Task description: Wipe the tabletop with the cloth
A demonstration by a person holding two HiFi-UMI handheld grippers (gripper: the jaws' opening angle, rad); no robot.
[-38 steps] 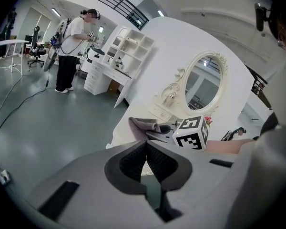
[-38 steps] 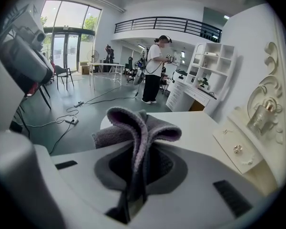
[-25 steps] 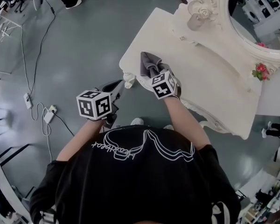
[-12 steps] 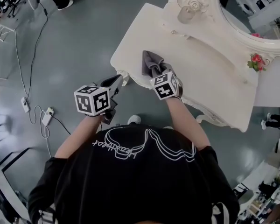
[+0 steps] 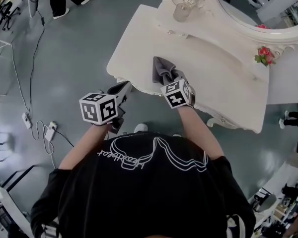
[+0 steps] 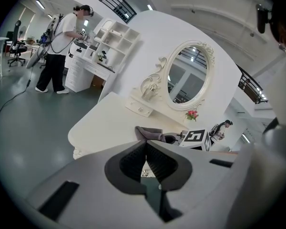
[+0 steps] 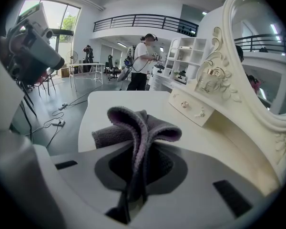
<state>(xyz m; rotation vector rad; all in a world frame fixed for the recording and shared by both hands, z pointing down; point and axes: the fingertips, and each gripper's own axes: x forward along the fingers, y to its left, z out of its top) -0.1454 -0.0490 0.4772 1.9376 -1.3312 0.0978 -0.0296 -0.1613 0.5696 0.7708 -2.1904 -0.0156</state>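
A grey cloth (image 5: 161, 69) rests on the near edge of the white dressing table (image 5: 139, 38). My right gripper (image 5: 175, 79) is shut on the cloth, whose folds (image 7: 138, 128) bunch up between the jaws in the right gripper view. The left gripper (image 5: 123, 89) hangs off the table's near left corner over the floor, shut with nothing between its pads (image 6: 144, 160). In the left gripper view the cloth (image 6: 150, 134) and the right gripper's marker cube (image 6: 195, 138) sit beyond the jaws on the tabletop (image 6: 109, 123).
An oval mirror (image 5: 248, 4) in a carved frame backs the table, with a small drawer unit (image 5: 188, 31) and red flowers (image 5: 264, 55). Cables and power strips (image 5: 49, 128) lie on the grey floor at left. A person (image 6: 62, 51) stands by white shelving far off.
The view has shifted so the table sits higher and further left in frame. The right gripper stays shut on the cloth at the table's near edge; the left gripper has barely moved.
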